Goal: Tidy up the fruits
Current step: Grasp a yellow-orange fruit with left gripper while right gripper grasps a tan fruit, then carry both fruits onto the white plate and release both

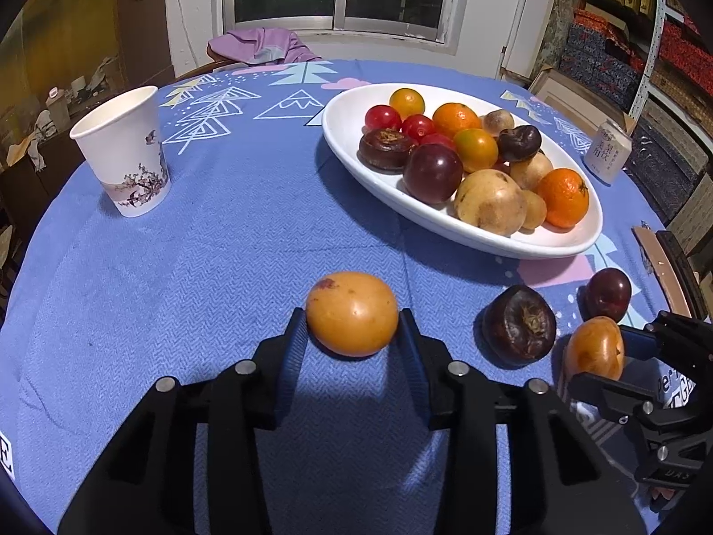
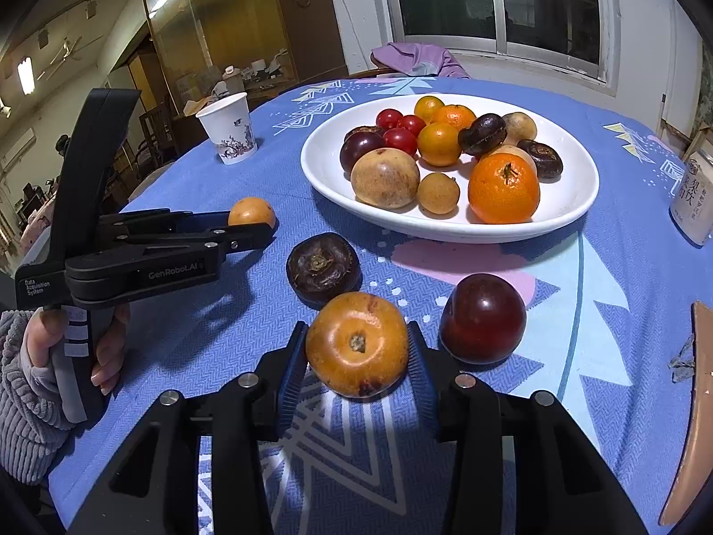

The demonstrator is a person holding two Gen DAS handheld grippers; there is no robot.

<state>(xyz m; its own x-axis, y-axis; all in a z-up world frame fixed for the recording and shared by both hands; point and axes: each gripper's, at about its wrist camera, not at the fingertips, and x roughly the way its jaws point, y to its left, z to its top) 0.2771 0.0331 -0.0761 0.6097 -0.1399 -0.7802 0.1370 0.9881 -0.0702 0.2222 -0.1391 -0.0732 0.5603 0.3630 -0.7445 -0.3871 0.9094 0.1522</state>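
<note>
My left gripper (image 1: 352, 325) is shut on an orange-yellow round fruit (image 1: 352, 314) that rests on the blue tablecloth; the same gripper (image 2: 263, 229) and fruit (image 2: 252, 211) also show in the right wrist view. My right gripper (image 2: 356, 350) is shut on a second orange-yellow fruit (image 2: 356, 343), also seen in the left wrist view (image 1: 595, 347). A dark brown water chestnut (image 2: 323, 267) and a dark red plum (image 2: 483, 316) lie loose beside it. A white oval bowl (image 2: 575, 191) farther back holds several fruits.
A paper cup (image 1: 124, 151) with a flower print stands at the far left. A small drink can (image 2: 695, 198) stands right of the bowl. A purple cloth (image 1: 263, 44) hangs on a chair behind the table. A brown strip (image 2: 695, 401) lies at the table's right edge.
</note>
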